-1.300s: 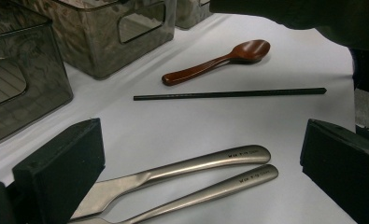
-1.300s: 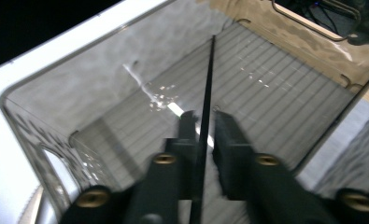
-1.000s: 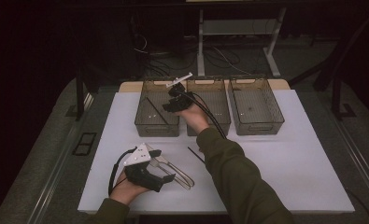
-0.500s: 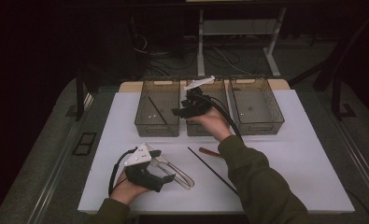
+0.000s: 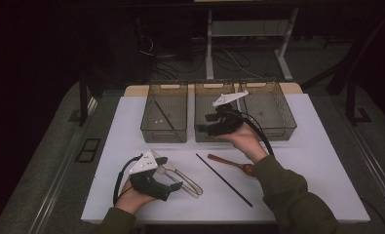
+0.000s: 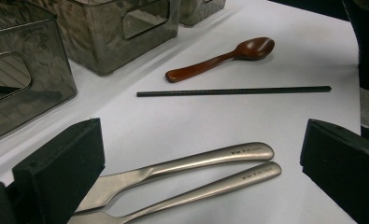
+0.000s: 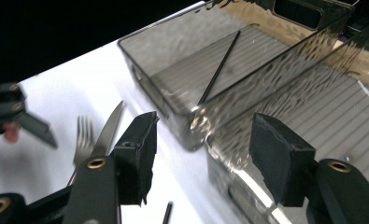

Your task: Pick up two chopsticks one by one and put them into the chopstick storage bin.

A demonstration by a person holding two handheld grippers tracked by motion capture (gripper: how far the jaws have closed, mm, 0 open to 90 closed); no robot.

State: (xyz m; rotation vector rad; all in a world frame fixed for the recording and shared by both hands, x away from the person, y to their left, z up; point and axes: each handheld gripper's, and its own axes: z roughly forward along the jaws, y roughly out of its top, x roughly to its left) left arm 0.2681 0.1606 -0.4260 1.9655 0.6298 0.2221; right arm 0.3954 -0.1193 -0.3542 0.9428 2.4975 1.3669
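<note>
Over the middle bin [image 5: 214,127], the right gripper [image 5: 210,126] hangs released and empty; at seven o'clock, the left gripper [image 5: 178,186] gapes around fork and knife handles [image 6: 219,158]. A black chopstick [image 5: 224,180] lies at six o'clock on the table.

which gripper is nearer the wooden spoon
Right. The right gripper hangs over the middle bin, just beyond the wooden spoon; the left gripper sits farther off by the metal cutlery.

Wooden spoon [image 5: 231,163], right-hand bin [image 5: 270,109]
</note>
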